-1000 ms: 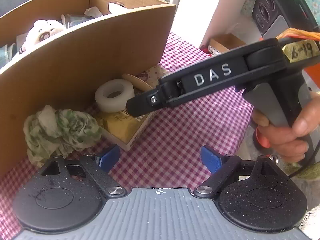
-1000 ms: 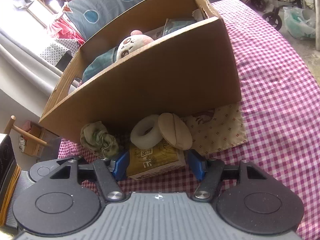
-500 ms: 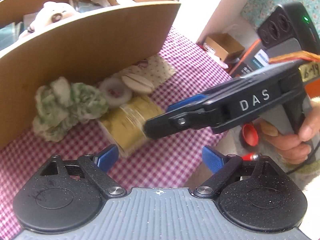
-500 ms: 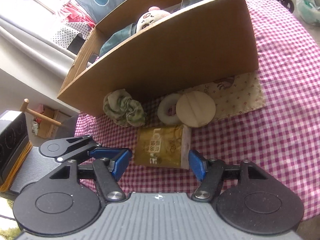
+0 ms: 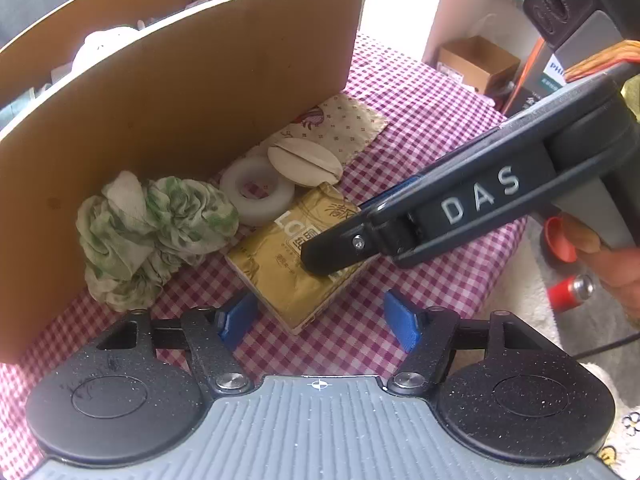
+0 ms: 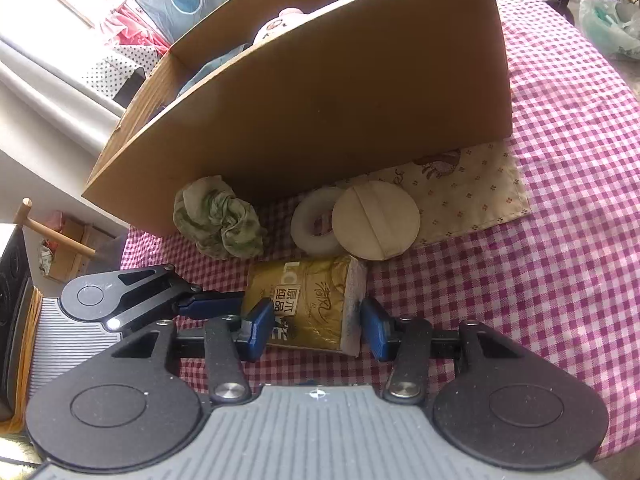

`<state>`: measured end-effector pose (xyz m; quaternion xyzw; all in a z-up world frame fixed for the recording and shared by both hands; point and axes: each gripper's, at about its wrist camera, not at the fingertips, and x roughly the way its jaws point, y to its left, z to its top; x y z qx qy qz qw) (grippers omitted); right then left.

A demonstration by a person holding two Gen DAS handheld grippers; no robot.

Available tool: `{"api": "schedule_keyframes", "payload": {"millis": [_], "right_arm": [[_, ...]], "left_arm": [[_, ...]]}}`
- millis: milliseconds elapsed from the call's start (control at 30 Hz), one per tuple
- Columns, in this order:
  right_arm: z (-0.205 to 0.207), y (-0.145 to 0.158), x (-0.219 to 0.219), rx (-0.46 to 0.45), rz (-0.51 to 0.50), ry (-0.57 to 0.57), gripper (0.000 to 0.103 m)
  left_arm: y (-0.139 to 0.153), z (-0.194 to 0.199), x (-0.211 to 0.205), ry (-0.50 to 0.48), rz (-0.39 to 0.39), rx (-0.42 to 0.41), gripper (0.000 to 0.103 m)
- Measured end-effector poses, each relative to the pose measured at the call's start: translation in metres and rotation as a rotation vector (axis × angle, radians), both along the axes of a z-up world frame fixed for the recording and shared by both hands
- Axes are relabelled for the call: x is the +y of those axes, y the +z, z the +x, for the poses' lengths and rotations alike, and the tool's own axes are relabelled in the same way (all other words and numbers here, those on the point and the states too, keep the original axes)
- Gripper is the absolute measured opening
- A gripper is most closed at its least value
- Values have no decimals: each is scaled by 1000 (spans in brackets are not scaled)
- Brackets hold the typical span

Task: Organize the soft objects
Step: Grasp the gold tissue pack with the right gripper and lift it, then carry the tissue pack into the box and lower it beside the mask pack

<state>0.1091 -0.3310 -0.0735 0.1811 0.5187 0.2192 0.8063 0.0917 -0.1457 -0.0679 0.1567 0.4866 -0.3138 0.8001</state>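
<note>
A gold tissue pack [image 6: 308, 304] lies on the checked cloth in front of the cardboard box [image 6: 320, 100]. My right gripper [image 6: 316, 330] is closing on it, its blue pads against the pack's two sides. In the left wrist view that gripper reaches in from the right across the pack [image 5: 280, 264]. My left gripper [image 5: 318, 320] is also closing and hangs just short of the pack's near corner, with gaps beside both pads. One of its fingers [image 6: 208, 306] shows left of the pack. A crumpled green-and-white cloth [image 5: 152, 232] sits against the box wall.
A white foam ring [image 6: 310, 226], a beige round pad [image 6: 376, 220] leaning on it and a flat patterned cloth [image 6: 472, 200] lie along the box front. A plush toy [image 6: 280, 22] shows over the box rim. The table edge [image 5: 516, 240] runs at the right.
Both grippers' jaws have narrowed. The right gripper's pads came in onto the gold pack's sides. The pack now lies flat, apart from the ring and pad that leaned on it.
</note>
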Motion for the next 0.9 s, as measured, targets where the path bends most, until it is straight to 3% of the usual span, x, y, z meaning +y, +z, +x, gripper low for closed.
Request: {"api": "schedule_keyframes", "payload": {"millis": [200,533,633,767,900], "right_arm": [[-14,19,-2,-30,6,-26,50],[-33,106,4,-257,0,-32,51],[-22,134,13,-327,-4,-7,51],[8,156,26,-354,7,36,51],[49,160,37,-315,28,79,51]], "left_arm": [[12,0,2,19,-48,10,69],[85,-21,25,42,-140,-167,69],[114,-17,36,64,-172,-239,69],[139,4,45,98,-175,-302,69],[146,41,55,145,-175,-238,69]]}}
